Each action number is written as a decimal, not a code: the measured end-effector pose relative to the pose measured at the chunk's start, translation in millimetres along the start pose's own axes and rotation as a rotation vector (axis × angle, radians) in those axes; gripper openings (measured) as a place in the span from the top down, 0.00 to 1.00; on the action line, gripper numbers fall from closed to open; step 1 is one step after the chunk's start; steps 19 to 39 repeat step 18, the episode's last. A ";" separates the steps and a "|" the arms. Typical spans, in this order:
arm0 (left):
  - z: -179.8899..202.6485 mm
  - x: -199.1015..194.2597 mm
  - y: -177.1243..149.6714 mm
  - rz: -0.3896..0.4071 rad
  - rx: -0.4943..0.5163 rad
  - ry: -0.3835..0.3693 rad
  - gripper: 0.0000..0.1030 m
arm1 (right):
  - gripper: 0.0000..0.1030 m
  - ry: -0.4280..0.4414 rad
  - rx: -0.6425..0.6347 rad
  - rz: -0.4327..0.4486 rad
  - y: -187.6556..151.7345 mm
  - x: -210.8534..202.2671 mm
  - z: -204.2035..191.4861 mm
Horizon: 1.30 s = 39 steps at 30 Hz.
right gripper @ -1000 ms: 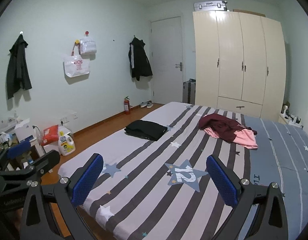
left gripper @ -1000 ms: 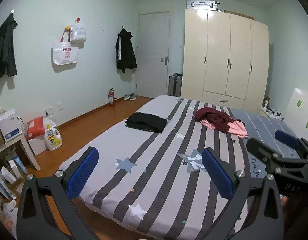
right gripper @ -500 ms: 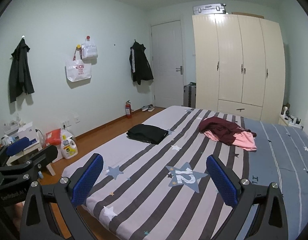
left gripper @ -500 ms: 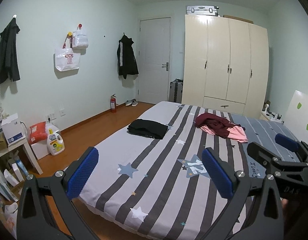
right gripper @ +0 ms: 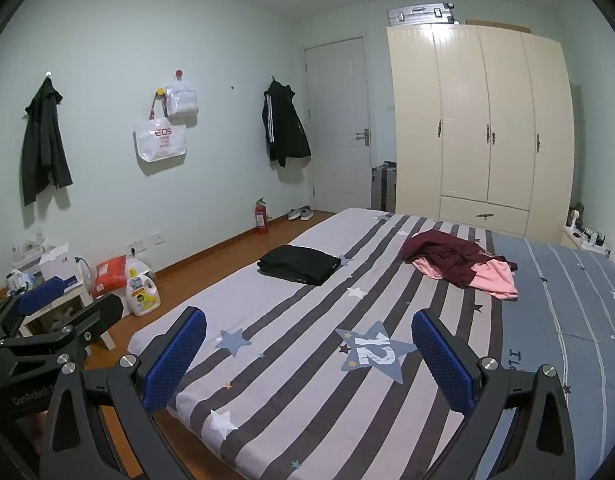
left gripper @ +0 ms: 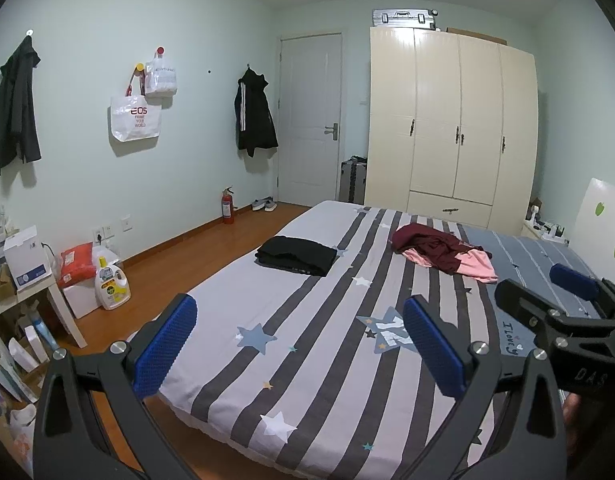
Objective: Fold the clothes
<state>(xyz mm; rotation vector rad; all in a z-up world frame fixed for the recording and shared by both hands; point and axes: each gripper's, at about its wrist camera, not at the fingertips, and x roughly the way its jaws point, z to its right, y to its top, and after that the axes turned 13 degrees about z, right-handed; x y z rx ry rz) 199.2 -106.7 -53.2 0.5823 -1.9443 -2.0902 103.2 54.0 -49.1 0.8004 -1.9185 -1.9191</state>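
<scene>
- Left gripper [left gripper: 299, 344] held above the near end of the bed [left gripper: 227, 280], jaws spread wide, nothing between the blue pads [left gripper: 165, 344].
- Right gripper [right gripper: 307, 356] at about the same height, also wide open and empty, blue pads [right gripper: 441, 360] far apart.
- Right gripper seen in the left view at the right edge; left gripper seen in the right view at the left edge. Both side by side, not touching.
- Folded black garment [left gripper: 295, 256] flat on the striped sheet, toward the left side of the bed, in a neat rectangle.
- Crumpled dark red garment [left gripper: 427, 242] further right, in a loose heap, lying partly over a pink garment [left gripper: 473, 264]; pink cloth visible at the near and right edges of the heap.
- Both piles well apart from each other and well beyond the grippers.
- Star patch with the number 12 [right gripper: 371, 352] on the sheet, between the right pads in the right view.
- Cream wardrobe [left gripper: 451, 128] behind the bed, silver suitcase [left gripper: 403, 18] on top.
- White door [left gripper: 311, 120] left of the wardrobe, black jacket [left gripper: 253, 116] on the wall beside it.
- Red fire extinguisher [left gripper: 227, 208] on the wooden floor near the wall.
- White bag [left gripper: 135, 116] on a hook; yellow and white detergent bottle [left gripper: 113, 284] on the floor.
</scene>
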 end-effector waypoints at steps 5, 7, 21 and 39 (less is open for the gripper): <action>0.0 -1.3 0.8 0.003 0.006 0.003 0.01 | 0.01 -0.004 -0.003 0.000 -0.7 0.7 -1.1; -0.6 -1.1 0.9 0.002 0.005 0.004 0.01 | 0.01 -0.003 -0.001 0.000 -0.8 0.8 -0.6; -2.3 -0.6 3.2 0.007 0.012 -0.017 0.01 | 0.01 -0.005 0.003 0.000 -1.4 1.5 -0.4; -2.3 -0.6 3.2 0.007 0.012 -0.017 0.01 | 0.01 -0.005 0.003 0.000 -1.4 1.5 -0.4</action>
